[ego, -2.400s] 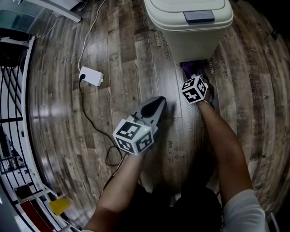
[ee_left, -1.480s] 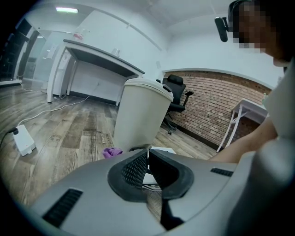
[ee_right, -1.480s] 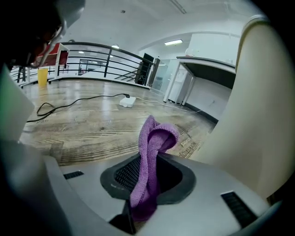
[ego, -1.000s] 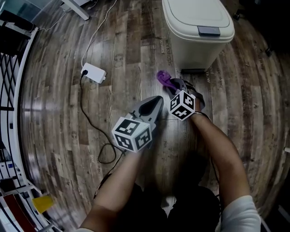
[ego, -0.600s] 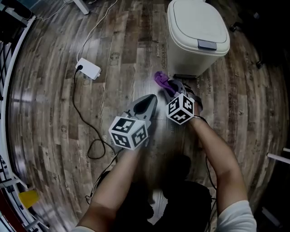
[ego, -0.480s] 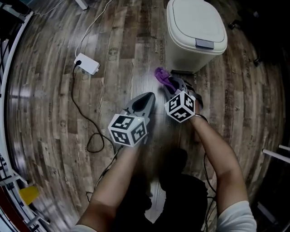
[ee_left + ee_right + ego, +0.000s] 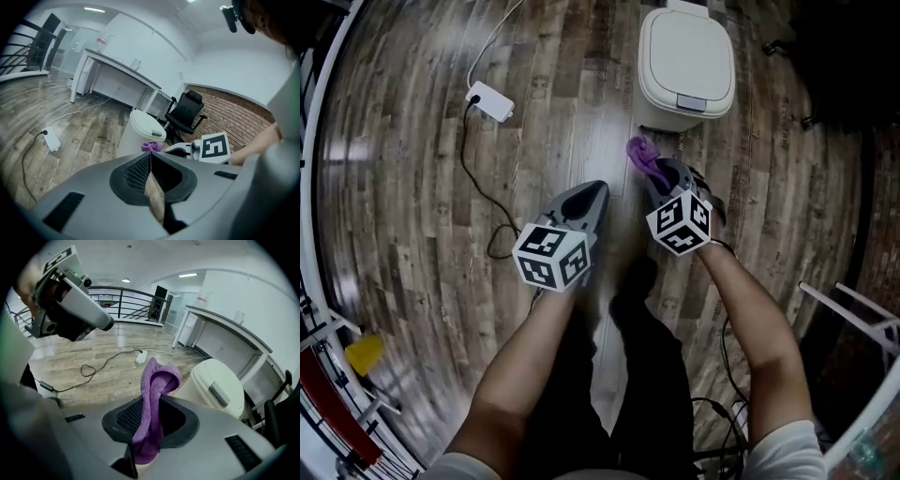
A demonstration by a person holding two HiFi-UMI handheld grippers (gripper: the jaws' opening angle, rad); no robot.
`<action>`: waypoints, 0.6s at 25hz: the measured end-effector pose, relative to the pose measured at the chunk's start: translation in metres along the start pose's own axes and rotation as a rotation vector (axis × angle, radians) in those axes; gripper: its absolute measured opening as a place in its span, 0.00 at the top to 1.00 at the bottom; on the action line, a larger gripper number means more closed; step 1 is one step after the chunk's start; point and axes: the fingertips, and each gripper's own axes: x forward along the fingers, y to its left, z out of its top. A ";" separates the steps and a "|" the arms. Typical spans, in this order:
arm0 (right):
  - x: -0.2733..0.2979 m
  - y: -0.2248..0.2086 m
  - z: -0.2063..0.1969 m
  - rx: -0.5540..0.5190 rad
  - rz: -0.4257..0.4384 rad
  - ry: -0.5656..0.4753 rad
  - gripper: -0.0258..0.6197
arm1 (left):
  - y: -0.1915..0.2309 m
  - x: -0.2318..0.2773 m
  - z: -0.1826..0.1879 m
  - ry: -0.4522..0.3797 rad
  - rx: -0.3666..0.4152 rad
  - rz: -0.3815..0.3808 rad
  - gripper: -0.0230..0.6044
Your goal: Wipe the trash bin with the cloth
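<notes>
A cream trash bin with a grey lid tab stands on the wood floor ahead of me; it also shows as the bin and the bin in the gripper views. My right gripper is shut on a purple cloth, which sticks up from its jaws as the cloth. It hovers just short of the bin's front. My left gripper is shut with nothing in it, held beside the right one; the purple cloth shows beyond its tip.
A white power adapter with a trailing black cable lies on the floor to the left. A white desk and a black office chair stand behind the bin. A railing runs at the far side.
The view has risen and the bin now looks smaller and farther. The right gripper lifted the purple cloth off the floor by the bin and holds it raised. The left gripper stayed shut.
</notes>
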 end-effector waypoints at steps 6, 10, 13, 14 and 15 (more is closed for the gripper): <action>-0.072 -0.034 0.060 0.008 0.062 -0.031 0.83 | -0.040 -0.037 0.062 -0.007 -0.023 0.045 0.95; -0.098 -0.052 0.086 -0.021 0.117 -0.040 0.83 | -0.051 -0.049 0.088 -0.028 -0.044 0.068 0.95; -0.101 -0.062 0.097 -0.063 0.155 -0.031 0.83 | -0.055 -0.050 0.102 -0.048 -0.057 0.079 0.95; -0.100 -0.065 0.101 -0.077 0.169 -0.024 0.83 | -0.056 -0.050 0.106 -0.054 -0.062 0.080 0.95; -0.099 -0.067 0.105 -0.090 0.185 -0.018 0.83 | -0.055 -0.049 0.110 -0.058 -0.066 0.081 0.95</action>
